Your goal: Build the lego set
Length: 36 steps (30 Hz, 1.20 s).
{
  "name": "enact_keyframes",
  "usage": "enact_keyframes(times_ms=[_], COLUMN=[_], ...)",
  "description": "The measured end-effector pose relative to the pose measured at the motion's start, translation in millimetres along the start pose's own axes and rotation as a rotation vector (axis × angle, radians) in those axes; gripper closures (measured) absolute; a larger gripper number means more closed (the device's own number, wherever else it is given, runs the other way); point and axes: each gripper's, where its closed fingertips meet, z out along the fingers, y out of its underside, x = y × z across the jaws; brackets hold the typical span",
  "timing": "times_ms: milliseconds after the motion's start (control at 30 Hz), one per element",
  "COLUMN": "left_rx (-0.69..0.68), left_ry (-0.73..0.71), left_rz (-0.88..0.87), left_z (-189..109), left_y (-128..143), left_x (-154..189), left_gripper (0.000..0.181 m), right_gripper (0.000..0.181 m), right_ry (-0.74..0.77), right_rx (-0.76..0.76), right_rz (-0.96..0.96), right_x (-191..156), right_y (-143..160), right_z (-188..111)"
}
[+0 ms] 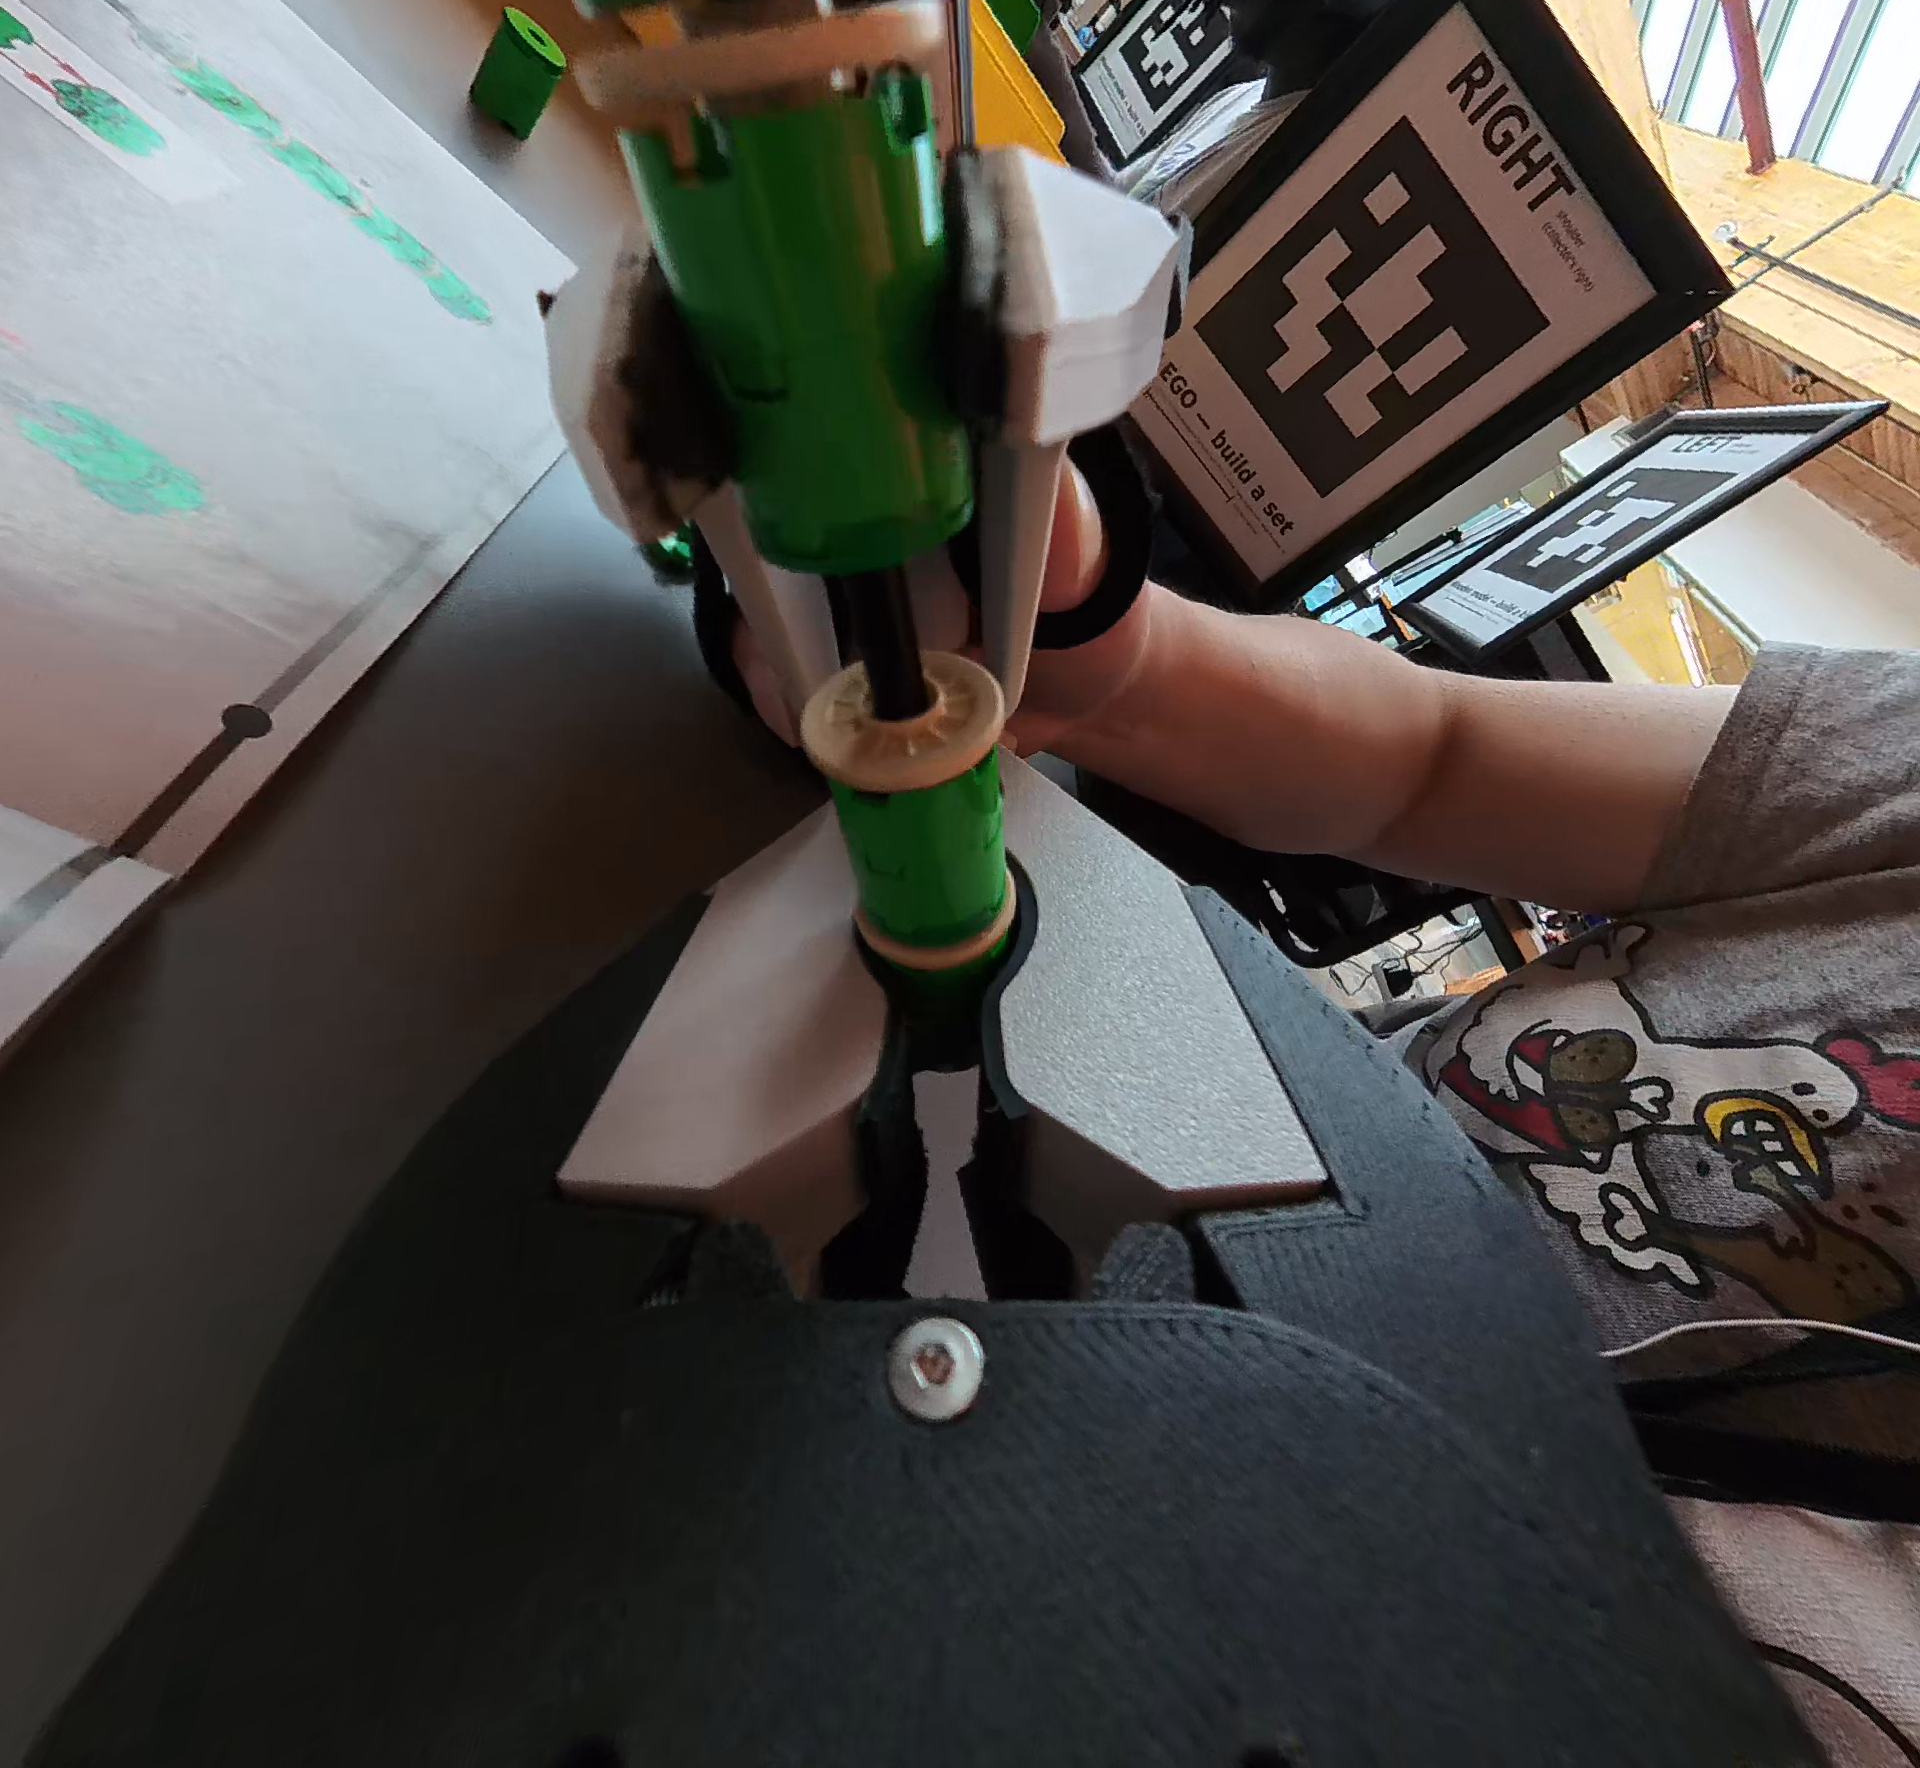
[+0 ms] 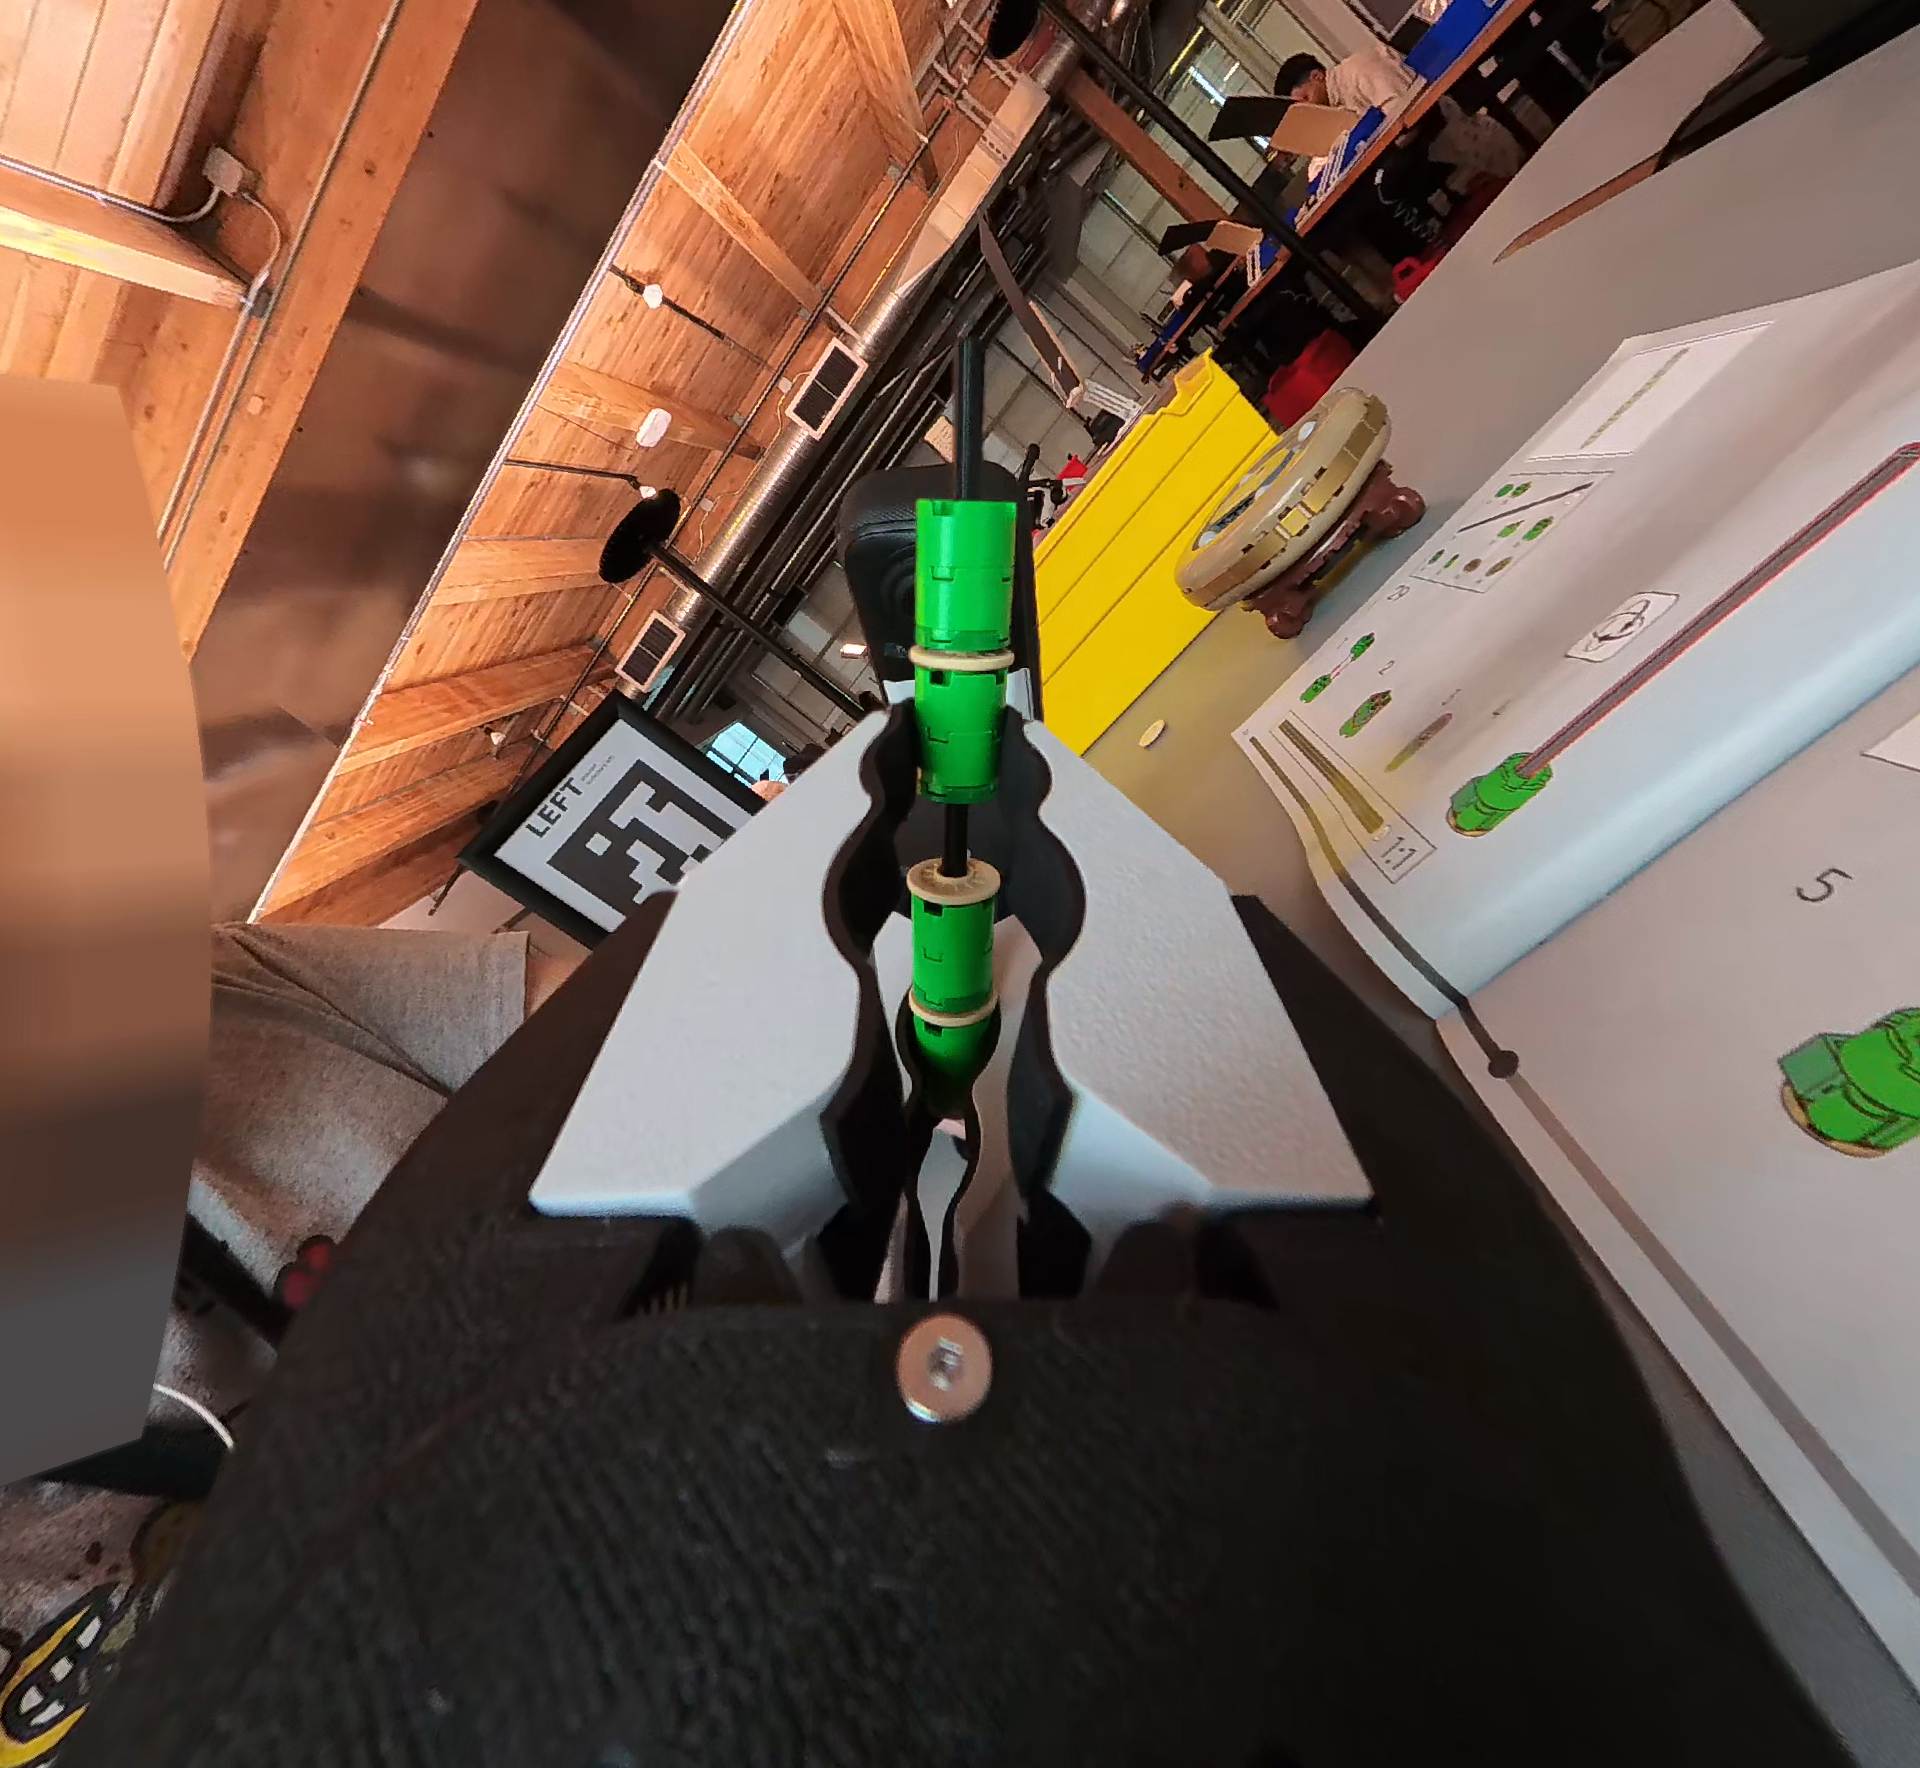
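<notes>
A stack of green cylinders (image 1: 925,845) and tan discs (image 1: 902,721) is threaded on a black axle (image 1: 883,627). My left gripper (image 1: 928,897) is shut on the stack's near end, which sits deep between the pads. My right gripper (image 1: 831,336) is shut on the upper green cylinder (image 1: 842,430), across a bare gap of axle. In the right wrist view my right gripper (image 2: 956,742) clamps that cylinder (image 2: 958,731) at its fingertips. The lower section (image 2: 954,949) lies between its fingers. The axle tip (image 2: 969,409) sticks out past the top cylinder.
A loose green cylinder (image 1: 517,71) lies on the table beside the instruction sheets (image 1: 260,316), which also show in the right wrist view (image 2: 1610,679). A yellow bin (image 2: 1132,555), a round tan model on a brown stand (image 2: 1288,513) and a small tan piece (image 2: 1151,733) sit beyond. Framed marker boards (image 1: 1382,295) stand behind. About 11 centimetres separates my left fingertips from my right.
</notes>
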Motion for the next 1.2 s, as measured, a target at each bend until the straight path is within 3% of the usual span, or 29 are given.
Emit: enact_keyframes(times_ms=[333, 633, 800, 1200], left_rx=[0.06, 0.041, -0.005, 0.016], left_ry=[0.03, 0.036, 0.034, 0.013], left_rz=[-0.006, -0.019, -0.017, -0.038], left_z=[-9, -10, -6, -8], left_y=[-11, -10, -3, -4], left_x=[1, 0, 0, -5], left_gripper=[0.181, 0.181, 0.181, 0.181], right_gripper=[0.164, 0.155, 0.166, 0.166], right_ry=[-0.088, -0.057, -0.061, -0.013], right_rx=[0.065, 0.073, 0.102, 0.083], right_rz=[0.091, 0.05, 0.053, 0.067], right_x=[-4, -2, -2, 4], right_y=[-12, -13, -17, -13], right_z=[-8, -7, -9, -9])
